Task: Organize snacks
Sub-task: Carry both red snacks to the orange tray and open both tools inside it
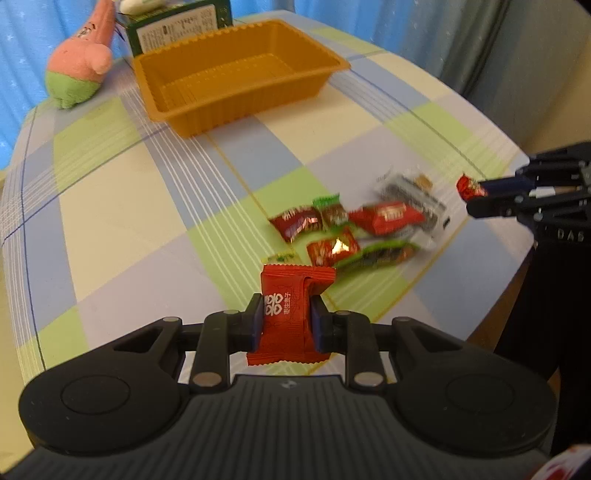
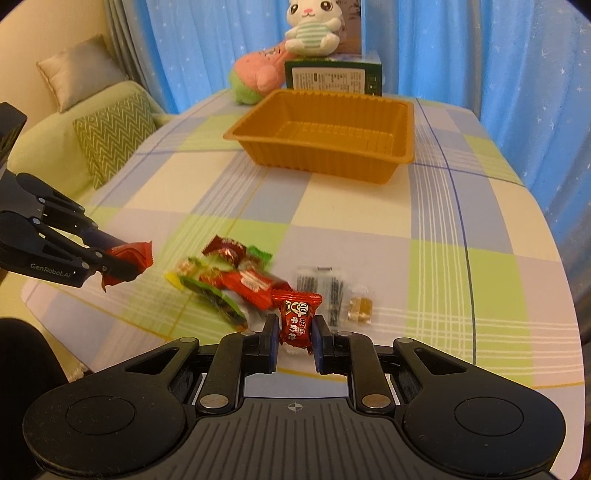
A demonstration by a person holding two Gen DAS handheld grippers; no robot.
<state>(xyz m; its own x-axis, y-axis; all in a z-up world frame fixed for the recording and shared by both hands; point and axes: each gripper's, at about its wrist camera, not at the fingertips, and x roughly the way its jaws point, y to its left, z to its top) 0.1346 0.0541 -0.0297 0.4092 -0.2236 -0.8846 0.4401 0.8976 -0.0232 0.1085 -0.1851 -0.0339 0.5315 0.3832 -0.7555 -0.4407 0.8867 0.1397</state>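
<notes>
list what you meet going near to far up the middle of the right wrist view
right claw shut on a red candy → clear wrapped snack → orange tray → green box → white bunny plush

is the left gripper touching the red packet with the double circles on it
Touching. The left wrist view shows the left gripper with both pads pressed against the sides of the red packet, which is pinched between them and lifted off the checked tablecloth.
</notes>
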